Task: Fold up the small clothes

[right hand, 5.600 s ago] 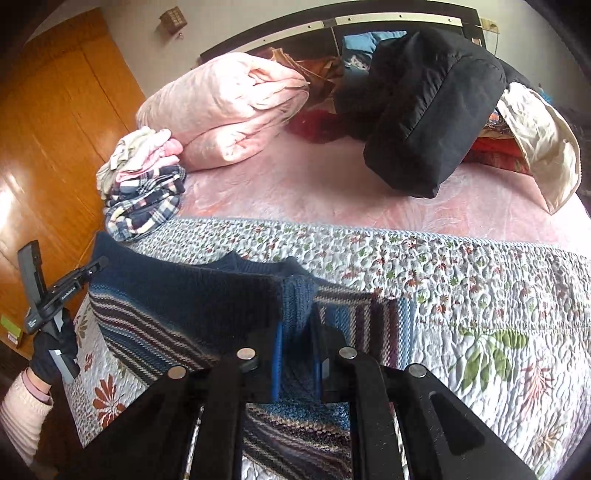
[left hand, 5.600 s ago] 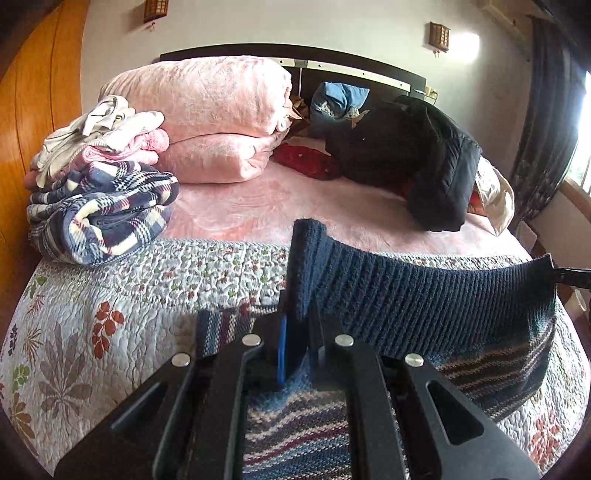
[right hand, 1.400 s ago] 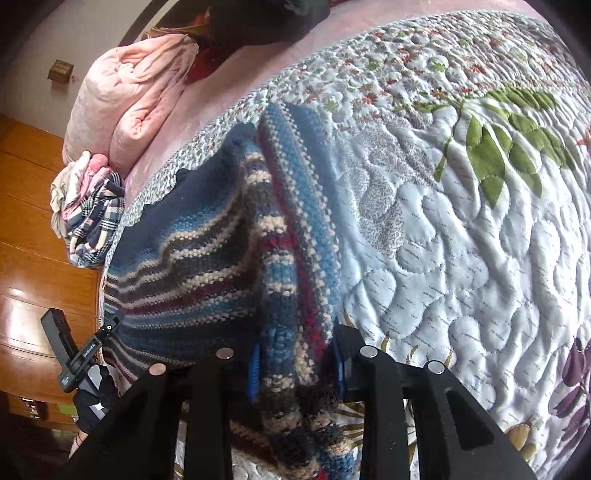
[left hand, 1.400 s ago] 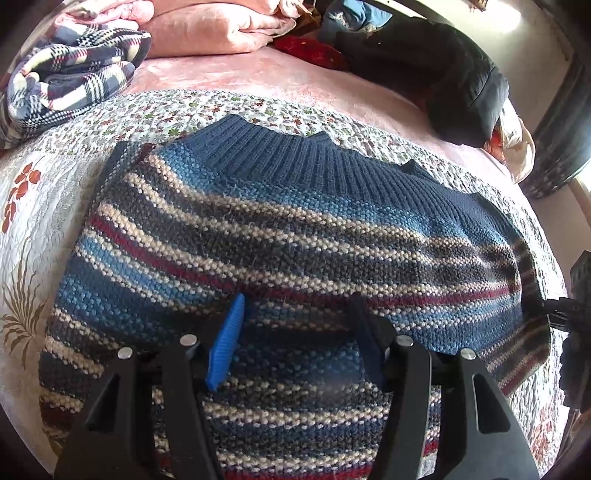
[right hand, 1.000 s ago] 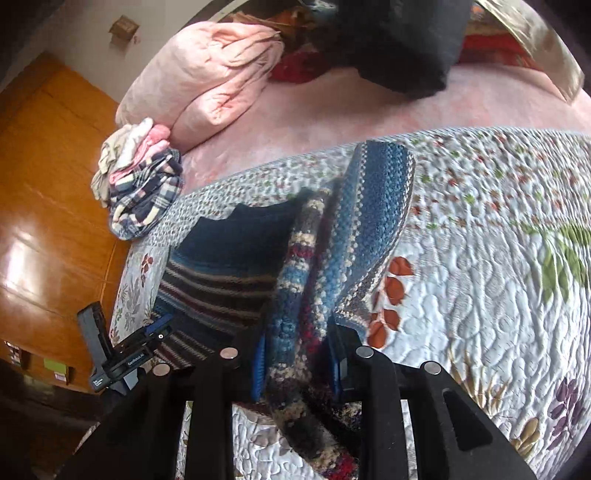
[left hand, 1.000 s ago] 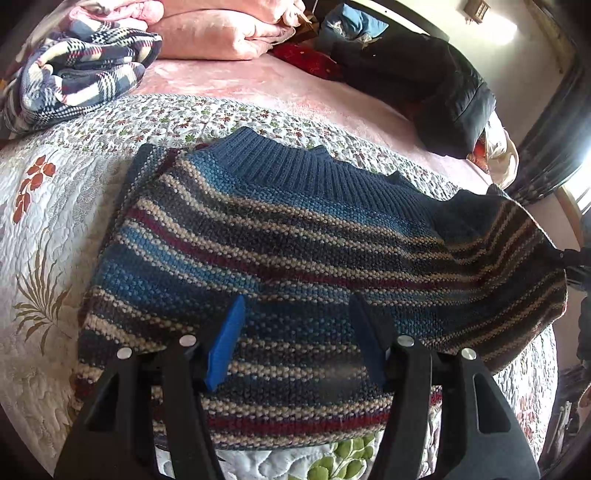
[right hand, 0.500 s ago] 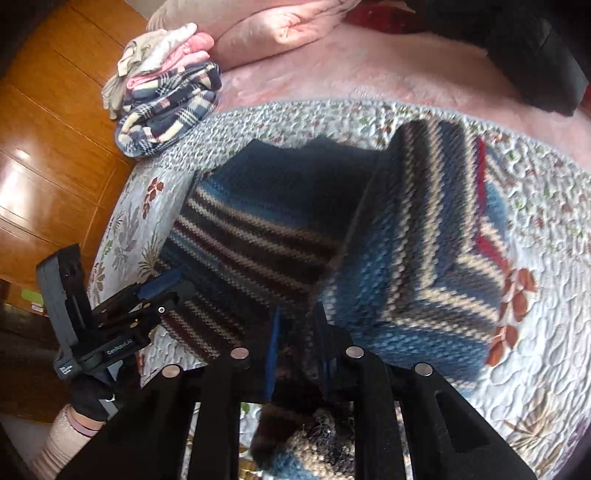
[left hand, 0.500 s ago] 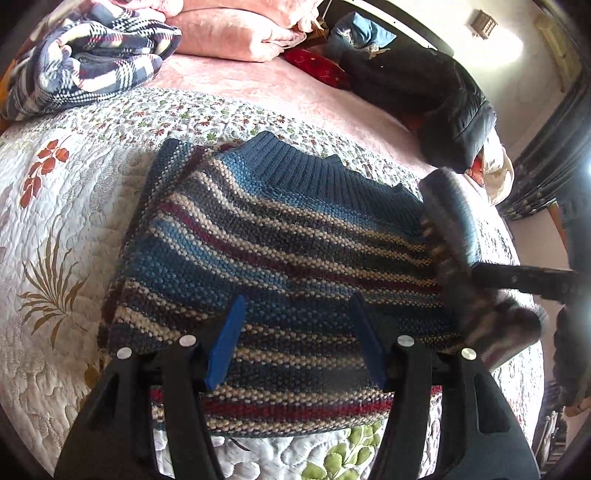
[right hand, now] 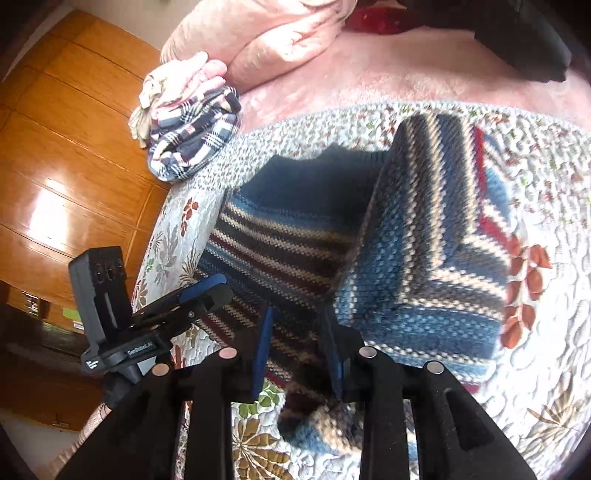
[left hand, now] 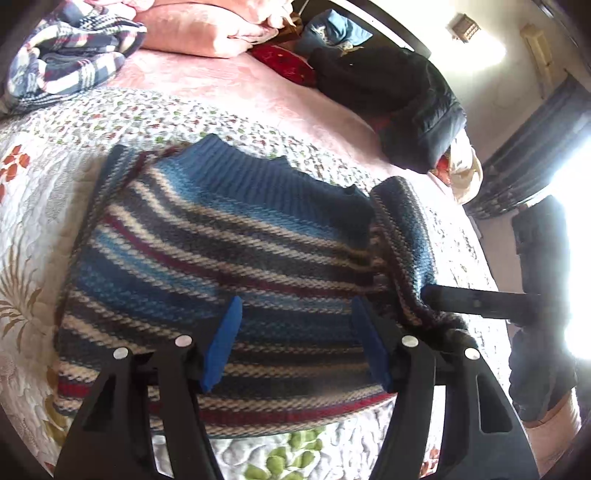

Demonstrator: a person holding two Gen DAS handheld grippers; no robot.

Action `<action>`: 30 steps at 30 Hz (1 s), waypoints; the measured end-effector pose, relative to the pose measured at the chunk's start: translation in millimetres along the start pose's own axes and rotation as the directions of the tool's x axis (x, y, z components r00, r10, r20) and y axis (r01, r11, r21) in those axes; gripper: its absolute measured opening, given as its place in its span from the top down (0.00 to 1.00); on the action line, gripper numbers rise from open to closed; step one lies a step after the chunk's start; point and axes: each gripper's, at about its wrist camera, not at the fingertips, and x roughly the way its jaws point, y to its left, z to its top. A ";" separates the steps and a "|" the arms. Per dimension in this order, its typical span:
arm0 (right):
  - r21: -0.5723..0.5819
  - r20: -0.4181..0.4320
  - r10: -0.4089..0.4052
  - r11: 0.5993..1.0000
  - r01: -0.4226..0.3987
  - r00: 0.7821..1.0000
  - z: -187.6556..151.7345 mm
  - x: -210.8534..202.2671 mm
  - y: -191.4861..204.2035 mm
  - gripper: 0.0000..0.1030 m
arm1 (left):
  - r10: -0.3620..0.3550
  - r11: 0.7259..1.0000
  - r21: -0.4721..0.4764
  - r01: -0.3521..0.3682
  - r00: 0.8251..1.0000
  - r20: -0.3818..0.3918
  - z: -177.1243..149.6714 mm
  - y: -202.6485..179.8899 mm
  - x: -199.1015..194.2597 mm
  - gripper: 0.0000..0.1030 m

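A blue, white and red striped knit sweater point(left hand: 221, 251) lies flat on the floral quilt point(left hand: 37, 203), its dark ribbed collar toward the pillows. Its right sleeve point(left hand: 402, 229) is folded inward over the body and shows as a striped slab point(right hand: 424, 229) in the right wrist view. My right gripper point(right hand: 297, 343) hovers over the sleeve's cuff end with its jaws apart; the cuff lies bunched below it. From the left wrist view its tip point(left hand: 432, 295) touches the sleeve. My left gripper point(left hand: 297, 332) is open above the sweater's hem, holding nothing, and appears again at the sweater's left edge point(right hand: 207, 290).
A folded plaid pile point(right hand: 192, 136) with pale clothes on top sits at the quilt's far left corner. Pink pillows point(left hand: 207, 29) and a black jacket point(left hand: 399, 96) lie by the headboard. A wooden wardrobe point(right hand: 74, 147) stands left of the bed. A gloved hand point(left hand: 539, 369) holds the right gripper.
The right gripper swung the sleeve up and inward over the sweater's body, and its jaws have widened in the last half second. The left gripper stayed open over the hem.
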 end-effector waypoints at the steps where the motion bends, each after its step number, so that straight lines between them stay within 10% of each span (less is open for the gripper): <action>1: 0.000 0.026 -0.024 1.000 0.024 0.999 -2.2 -13.8 -5.4 0.69 | -0.016 1.000 -0.002 0.016 1.000 -0.009 1.8 -5.6 4.3 0.38; 9: 0.124 0.046 -0.159 0.981 0.152 0.986 -30.5 -45.9 -76.0 0.67 | -0.131 0.991 -0.046 0.126 0.985 -0.112 12.9 -40.8 53.3 0.32; 30: 0.222 0.022 -0.119 0.969 0.111 0.993 -72.5 -25.7 -131.1 0.67 | -0.238 0.968 -0.128 0.216 0.953 -0.189 26.0 -72.4 120.3 0.40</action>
